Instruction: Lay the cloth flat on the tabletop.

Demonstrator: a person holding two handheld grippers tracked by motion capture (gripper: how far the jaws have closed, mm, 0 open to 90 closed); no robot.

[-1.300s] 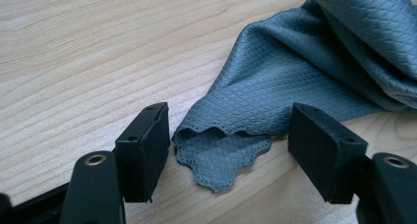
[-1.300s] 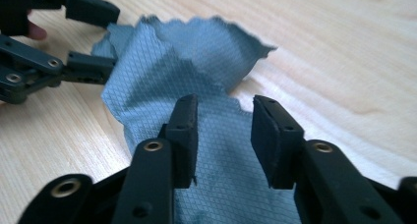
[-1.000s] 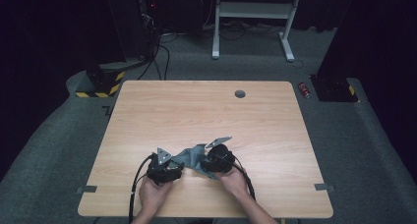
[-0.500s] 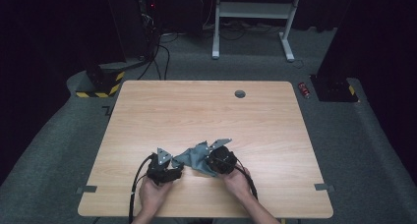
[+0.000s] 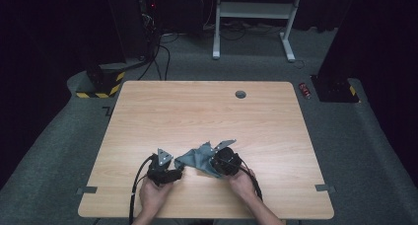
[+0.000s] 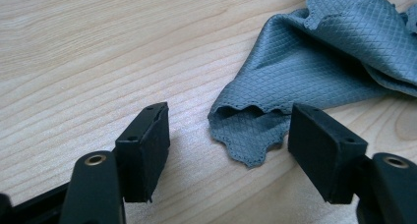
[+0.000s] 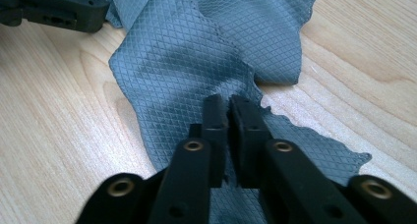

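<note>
The right gripper (image 7: 228,111), jaws having just been closing, is pinching the grey cloth (image 5: 198,159) lying near the table's (image 5: 197,111) front edge, while the left gripper (image 6: 228,130), jaws gaping around the cloth's corner untouched, is needing to close squarely before any lifting.

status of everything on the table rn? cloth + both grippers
grey cloth: crumpled on the table, one corner lying between the left gripper's jaws.
left gripper: open, pads clear of the cloth.
right gripper: jaws have just been closing; now shut on the cloth.
table: bare wood.
</note>
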